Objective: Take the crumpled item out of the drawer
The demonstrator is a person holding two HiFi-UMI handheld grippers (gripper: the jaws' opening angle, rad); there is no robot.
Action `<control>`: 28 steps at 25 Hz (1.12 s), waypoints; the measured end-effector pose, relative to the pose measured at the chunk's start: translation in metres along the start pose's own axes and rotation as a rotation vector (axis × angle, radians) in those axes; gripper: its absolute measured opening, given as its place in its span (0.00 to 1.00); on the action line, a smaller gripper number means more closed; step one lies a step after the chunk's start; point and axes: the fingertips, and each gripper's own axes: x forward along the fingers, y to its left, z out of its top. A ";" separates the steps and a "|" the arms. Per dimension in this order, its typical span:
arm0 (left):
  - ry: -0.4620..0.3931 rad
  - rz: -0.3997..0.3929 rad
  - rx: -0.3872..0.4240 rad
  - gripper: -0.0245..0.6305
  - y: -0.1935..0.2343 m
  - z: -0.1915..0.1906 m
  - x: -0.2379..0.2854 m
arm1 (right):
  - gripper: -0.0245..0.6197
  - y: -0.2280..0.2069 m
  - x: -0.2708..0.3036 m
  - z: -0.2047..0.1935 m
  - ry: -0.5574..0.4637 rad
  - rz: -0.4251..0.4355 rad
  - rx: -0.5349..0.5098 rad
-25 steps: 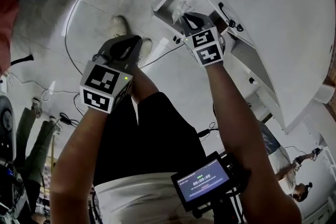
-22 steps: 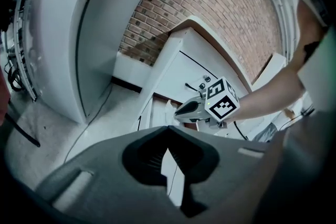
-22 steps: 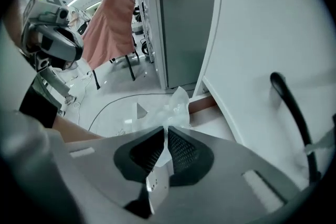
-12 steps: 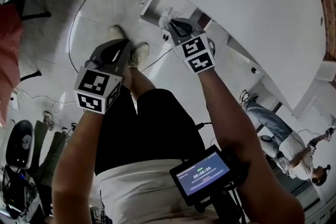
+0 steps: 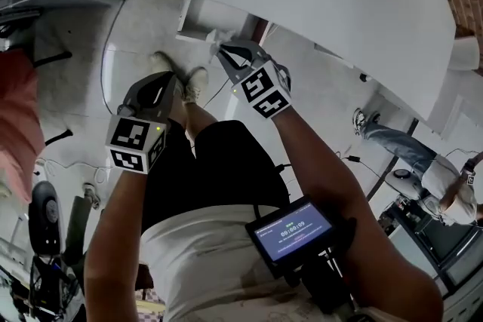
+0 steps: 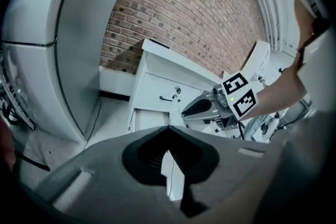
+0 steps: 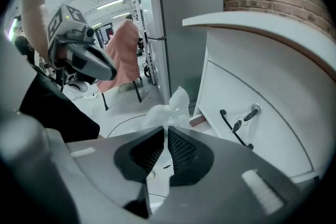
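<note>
The right hand-held gripper [image 7: 166, 131] has its jaws nearly together, pinching the crumpled white translucent plastic wrapper [image 7: 170, 107] at their tips. In the right gripper view the wrapper sticks up at 12 o'clock from the jaws with grey floor behind it. The white cabinet front [image 7: 262, 128], with its black handle and key, lies at 3 o'clock. In the head view the wrapper sits just beside the open white drawer [image 5: 195, 17]. The left hand-held gripper [image 6: 169, 127], at 8 o'clock of the right, is closed and empty.
</note>
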 end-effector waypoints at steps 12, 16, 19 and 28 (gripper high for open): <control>-0.007 -0.044 0.099 0.04 -0.033 0.040 -0.032 | 0.09 0.001 -0.074 0.024 -0.080 -0.077 0.062; -0.008 -0.058 0.120 0.04 -0.044 0.052 -0.044 | 0.09 0.005 -0.100 0.037 -0.114 -0.095 0.071; -0.016 -0.071 0.141 0.04 -0.052 0.062 -0.054 | 0.09 0.012 -0.117 0.047 -0.143 -0.104 0.075; -0.043 -0.081 0.175 0.04 -0.080 0.073 -0.082 | 0.09 0.024 -0.170 0.058 -0.233 -0.163 0.097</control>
